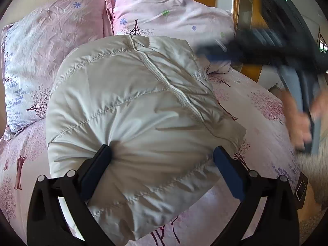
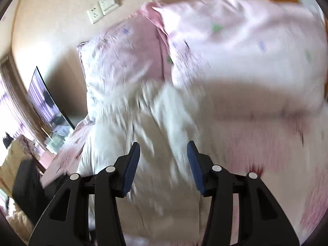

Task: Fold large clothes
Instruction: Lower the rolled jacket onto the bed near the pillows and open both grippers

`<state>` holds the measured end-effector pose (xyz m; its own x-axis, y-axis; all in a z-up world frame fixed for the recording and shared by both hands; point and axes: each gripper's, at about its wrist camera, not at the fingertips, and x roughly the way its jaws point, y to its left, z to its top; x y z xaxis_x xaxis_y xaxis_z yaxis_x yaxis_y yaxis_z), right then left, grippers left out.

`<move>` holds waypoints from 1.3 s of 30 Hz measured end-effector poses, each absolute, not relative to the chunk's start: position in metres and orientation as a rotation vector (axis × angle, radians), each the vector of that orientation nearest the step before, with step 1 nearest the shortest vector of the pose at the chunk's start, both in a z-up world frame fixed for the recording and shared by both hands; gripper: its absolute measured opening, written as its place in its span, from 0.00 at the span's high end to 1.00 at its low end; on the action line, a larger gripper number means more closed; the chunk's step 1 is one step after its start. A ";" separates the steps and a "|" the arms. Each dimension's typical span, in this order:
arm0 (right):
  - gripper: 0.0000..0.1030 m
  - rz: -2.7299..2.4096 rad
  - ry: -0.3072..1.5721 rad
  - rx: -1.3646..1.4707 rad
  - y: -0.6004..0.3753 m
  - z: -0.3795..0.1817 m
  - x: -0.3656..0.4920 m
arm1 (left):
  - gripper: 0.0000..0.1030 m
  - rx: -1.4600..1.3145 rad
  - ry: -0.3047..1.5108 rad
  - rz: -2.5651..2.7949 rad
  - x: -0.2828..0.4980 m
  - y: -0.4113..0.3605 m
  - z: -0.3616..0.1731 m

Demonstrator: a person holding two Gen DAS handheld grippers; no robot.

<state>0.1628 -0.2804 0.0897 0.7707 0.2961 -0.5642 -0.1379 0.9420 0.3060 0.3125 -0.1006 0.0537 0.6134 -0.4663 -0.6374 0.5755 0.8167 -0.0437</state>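
The left hand-held gripper (image 1: 163, 160) straddles the near edge of a padded jacket (image 1: 131, 110) folded on the bed (image 1: 266, 119), jaws spread, fabric bulging between its pads.

The right hand-held gripper (image 2: 163, 164) hangs spread and empty above the jacket. The jacket looks light, soft and slippery; a seam or the folded edge should give the firmest hold. The left view is sharp, showing the quilting, both pillows (image 1: 51, 41) and the other tool at far right; the right view is blurred.
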 end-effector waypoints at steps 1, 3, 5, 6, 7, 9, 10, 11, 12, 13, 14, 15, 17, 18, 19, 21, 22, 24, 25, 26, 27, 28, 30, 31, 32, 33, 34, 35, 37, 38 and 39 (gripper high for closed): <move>0.52 0.222 0.650 0.226 -0.276 0.093 0.173 | 0.03 0.175 0.682 -0.601 0.312 -0.101 0.053; 0.52 0.201 0.685 0.195 -0.264 0.098 0.214 | 0.03 0.171 0.682 -0.596 0.313 -0.103 0.054; 0.51 0.172 0.751 0.193 -0.262 0.091 0.241 | 0.03 0.161 0.684 -0.596 0.313 -0.102 0.054; 0.51 0.145 0.819 0.193 -0.264 0.079 0.258 | 0.03 0.157 0.684 -0.598 0.314 -0.102 0.054; 0.51 0.138 0.862 0.193 -0.274 0.072 0.254 | 0.03 0.153 0.682 -0.602 0.315 -0.102 0.055; 0.50 0.133 0.958 0.215 -0.276 0.049 0.271 | 0.03 0.144 0.675 -0.613 0.315 -0.102 0.057; 0.50 0.132 0.987 0.237 -0.280 0.041 0.273 | 0.03 0.142 0.673 -0.615 0.315 -0.103 0.057; 0.50 0.133 1.006 0.251 -0.283 0.035 0.273 | 0.03 0.138 0.669 -0.618 0.315 -0.104 0.058; 0.50 0.133 1.016 0.259 -0.285 0.031 0.275 | 0.03 0.137 0.665 -0.619 0.315 -0.105 0.058; 0.50 0.134 1.030 0.262 -0.287 0.027 0.276 | 0.02 0.141 0.658 -0.618 0.315 -0.107 0.059; 0.50 0.134 1.041 0.259 -0.288 0.024 0.276 | 0.02 0.150 0.645 -0.615 0.314 -0.108 0.062; 0.50 0.132 1.055 0.262 -0.290 0.020 0.276 | 0.03 0.150 0.637 -0.612 0.313 -0.109 0.064; 0.50 0.126 1.072 0.267 -0.289 0.017 0.282 | 0.03 0.132 0.630 -0.611 0.311 -0.106 0.070; 0.50 0.121 1.076 0.264 -0.290 0.016 0.281 | 0.03 0.117 0.628 -0.606 0.311 -0.103 0.075; 0.50 0.117 1.077 0.262 -0.289 0.015 0.284 | 0.03 0.106 0.624 -0.587 0.310 -0.098 0.080; 0.50 0.117 1.070 0.270 -0.286 0.012 0.289 | 0.03 0.092 0.612 -0.540 0.310 -0.088 0.090; 0.50 0.117 1.063 0.272 -0.285 0.014 0.286 | 0.03 0.086 0.600 -0.503 0.310 -0.082 0.095; 0.50 0.117 1.030 0.267 -0.287 0.020 0.273 | 0.03 0.075 0.569 -0.429 0.309 -0.066 0.106; 0.49 0.115 1.009 0.260 -0.286 0.024 0.266 | 0.03 0.073 0.566 -0.407 0.312 -0.061 0.109; 0.48 0.111 0.986 0.254 -0.286 0.028 0.258 | 0.03 0.067 0.571 -0.378 0.315 -0.054 0.112; 0.47 0.102 0.954 0.247 -0.286 0.034 0.250 | 0.03 0.063 0.581 -0.368 0.319 -0.050 0.112; 0.41 0.098 0.933 0.244 -0.285 0.039 0.242 | 0.03 0.064 0.591 -0.358 0.322 -0.047 0.112; 0.33 0.072 0.859 0.229 -0.284 0.052 0.215 | 0.03 0.082 0.603 -0.328 0.327 -0.046 0.109; 0.32 0.077 0.817 0.222 -0.282 0.058 0.199 | 0.03 0.092 0.607 -0.317 0.328 -0.045 0.107; 0.32 0.077 0.781 0.220 -0.282 0.062 0.184 | 0.03 0.097 0.611 -0.310 0.329 -0.045 0.105; 0.32 0.069 0.753 0.219 -0.281 0.064 0.173 | 0.03 0.098 0.615 -0.306 0.328 -0.044 0.103; 0.32 0.062 0.727 0.219 -0.280 0.065 0.161 | 0.03 0.099 0.618 -0.302 0.328 -0.044 0.101; 0.32 0.060 0.705 0.221 -0.279 0.065 0.152 | 0.03 0.100 0.619 -0.298 0.325 -0.043 0.100; 0.33 0.052 0.683 0.222 -0.277 0.061 0.134 | 0.03 0.102 0.627 -0.292 0.327 -0.044 0.097; 0.33 0.045 0.678 0.219 -0.278 0.060 0.131 | 0.02 0.103 0.633 -0.290 0.328 -0.044 0.095; 0.33 0.037 0.669 0.219 -0.277 0.057 0.125 | 0.02 0.105 0.635 -0.289 0.328 -0.044 0.094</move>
<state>0.1248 -0.2773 0.0574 0.7849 0.1049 -0.6107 0.0359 0.9762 0.2138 0.3280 -0.0440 0.0942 0.7666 -0.2341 -0.5979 0.2978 0.9546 0.0081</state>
